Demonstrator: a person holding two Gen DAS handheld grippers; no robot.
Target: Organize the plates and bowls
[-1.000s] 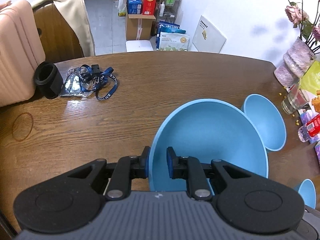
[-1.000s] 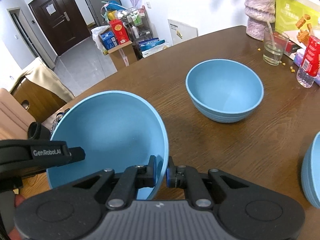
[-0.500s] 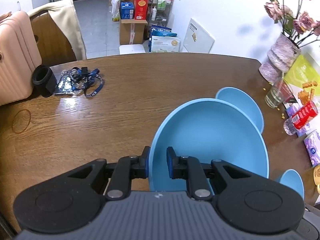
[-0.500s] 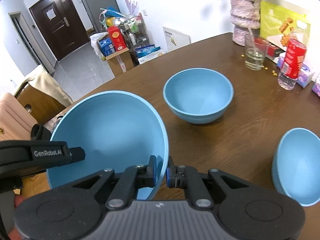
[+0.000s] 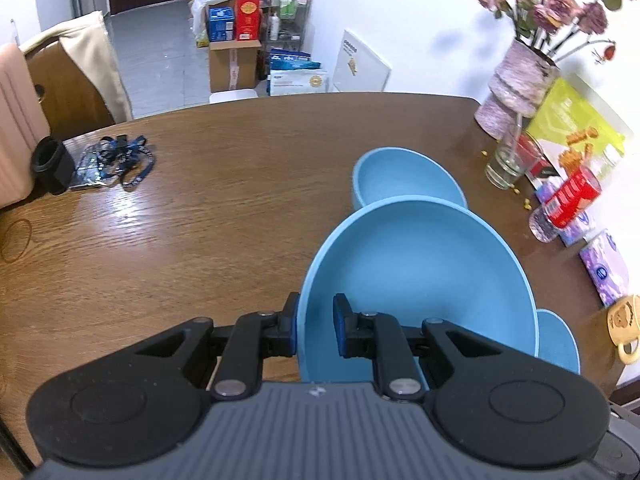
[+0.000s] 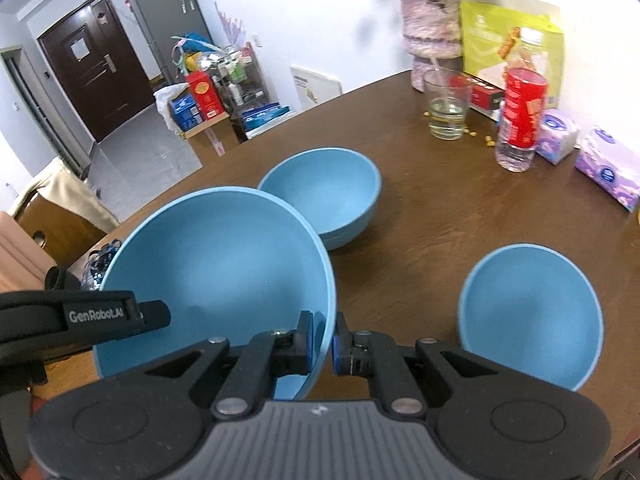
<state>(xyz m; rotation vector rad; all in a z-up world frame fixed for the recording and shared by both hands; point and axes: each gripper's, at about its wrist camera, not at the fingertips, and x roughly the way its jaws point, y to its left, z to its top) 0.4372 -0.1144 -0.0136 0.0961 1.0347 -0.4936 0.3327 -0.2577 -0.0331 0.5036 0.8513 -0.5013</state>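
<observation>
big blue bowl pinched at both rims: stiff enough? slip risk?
Probably stiff: the large blue bowl keeps its round shape with the left gripper and right gripper each clamping only a thin bit of rim. Its smooth matte wall looks somewhat slippery, so a tilt could let it slide. Likely light, since two small pinches carry it clear of the table.

Held bowl [image 6: 216, 264] before second bowl [image 6: 328, 196]; third bowl [image 6: 532, 312] right.
</observation>
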